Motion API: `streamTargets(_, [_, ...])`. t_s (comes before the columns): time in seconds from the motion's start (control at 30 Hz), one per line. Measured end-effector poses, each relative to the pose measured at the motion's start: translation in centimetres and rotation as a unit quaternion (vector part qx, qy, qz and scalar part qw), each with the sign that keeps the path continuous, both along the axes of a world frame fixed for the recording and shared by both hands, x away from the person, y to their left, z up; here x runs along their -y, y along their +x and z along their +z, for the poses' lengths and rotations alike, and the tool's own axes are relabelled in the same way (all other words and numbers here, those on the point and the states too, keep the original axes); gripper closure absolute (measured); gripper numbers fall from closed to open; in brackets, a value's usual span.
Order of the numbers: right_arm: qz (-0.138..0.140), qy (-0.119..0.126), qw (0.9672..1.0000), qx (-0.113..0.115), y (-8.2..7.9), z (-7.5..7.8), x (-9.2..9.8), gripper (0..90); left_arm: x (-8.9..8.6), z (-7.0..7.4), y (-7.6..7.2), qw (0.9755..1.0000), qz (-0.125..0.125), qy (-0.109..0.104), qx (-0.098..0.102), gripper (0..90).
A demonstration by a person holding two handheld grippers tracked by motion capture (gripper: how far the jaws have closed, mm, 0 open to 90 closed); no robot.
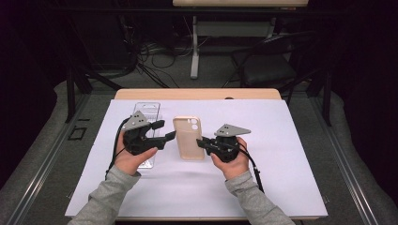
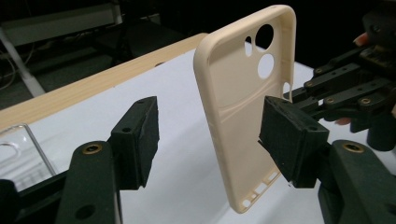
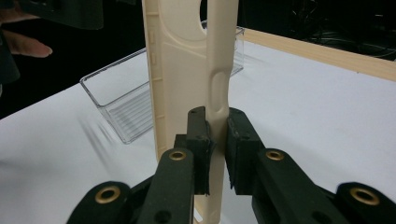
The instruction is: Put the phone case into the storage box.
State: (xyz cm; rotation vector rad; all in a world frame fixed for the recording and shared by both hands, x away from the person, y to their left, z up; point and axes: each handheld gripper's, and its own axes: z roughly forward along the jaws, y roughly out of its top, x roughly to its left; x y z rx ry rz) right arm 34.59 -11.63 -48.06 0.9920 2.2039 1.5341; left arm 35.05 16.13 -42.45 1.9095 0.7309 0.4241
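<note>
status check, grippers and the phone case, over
Right gripper shut on phone case edge, holding it off the table. Left gripper open, jaws either side of the case, not pressing. Clear tray behind, not in the way.

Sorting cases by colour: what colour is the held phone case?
Cream-beige phone case; left gripper view shows it best.

surface: wood table (image 1: pixel 197 93) | on it: white sheet (image 1: pixel 281 154) | on sheet: clear tray (image 1: pixel 146 111)

A cream phone case (image 1: pixel 188 137), black jaws, a clear, seemingly ribbed tray (image 1: pixel 146 112), white sheet (image 1: pixel 281 154).
</note>
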Motion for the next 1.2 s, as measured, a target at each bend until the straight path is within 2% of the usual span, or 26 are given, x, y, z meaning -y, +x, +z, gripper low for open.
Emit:
streamTargets(0.03, [-0.002,-0.003,1.0,0.004,-0.1,0.0,-0.1,81.1,0.3,0.5,0.1,0.9997,0.003,0.022,0.012,37.9])
streamTargets(0.07, [-0.002,-0.003,1.0,0.005,-0.1,0.0,-0.1,81.1,0.5,0.7,0.2,0.9992,0.001,0.034,0.022,37.9])
streamTargets(0.1, [-0.003,-0.004,1.0,0.007,-0.1,0.0,-0.1,81.1,0.7,0.9,0.2,0.9985,0.001,0.046,0.029,37.9])
streamTargets(0.13, [-0.003,-0.004,1.0,0.007,-0.1,0.0,-0.1,81.1,0.7,0.9,0.2,0.9985,0.001,0.046,0.029,38.0])
streamTargets(0.17, [-0.005,-0.005,0.9999,0.009,-0.1,0.1,-0.1,81.1,0.9,1.2,0.2,0.9975,0.003,0.06,0.036,38.1])
streamTargets(0.2, [-0.005,-0.003,0.9999,0.011,-0.1,0.1,0.0,81.1,1.3,1.4,0.2,0.9959,0.005,0.077,0.047,38.5])
streamTargets(0.33, [-0.008,-0.002,0.9999,0.013,-0.1,0.2,0.1,81.1,2.3,2.2,0.1,0.9896,0.007,0.121,0.077,39.8])
streamTargets(0.5, [-0.007,-0.004,0.9999,0.009,-0.1,0.2,0.1,81.1,3.2,2.8,0.3,0.9844,0.0,0.151,0.09,43.2])
streamTargets(0.53, [-0.007,-0.006,0.9999,0.012,-0.1,0.1,0.0,81.1,3.4,2.9,0.4,0.9822,0.0,0.161,0.097,45.3])
streamTargets(0.8, [-0.007,-0.006,0.9999,0.012,-0.1,0.1,0.0,81.1,3.6,3.2,0.5,0.9784,0.001,0.179,0.105,52.3])
streamTargets(0.9, [-0.007,-0.004,0.9999,0.011,-0.2,0.1,-0.1,81.1,3.6,3.2,0.5,0.978,-0.005,0.183,0.1,56.4])
streamTargets(0.97, [-0.006,-0.005,0.9999,0.01,-0.2,0.1,-0.1,81.1,3.7,3.1,0.5,0.9788,-0.005,0.18,0.098,58.2])
streamTargets(1.2, [-0.004,-0.006,0.9999,0.012,-0.3,0.2,-0.1,81.1,3.8,3.3,0.6,0.9772,-0.01,0.187,0.101,61.8])
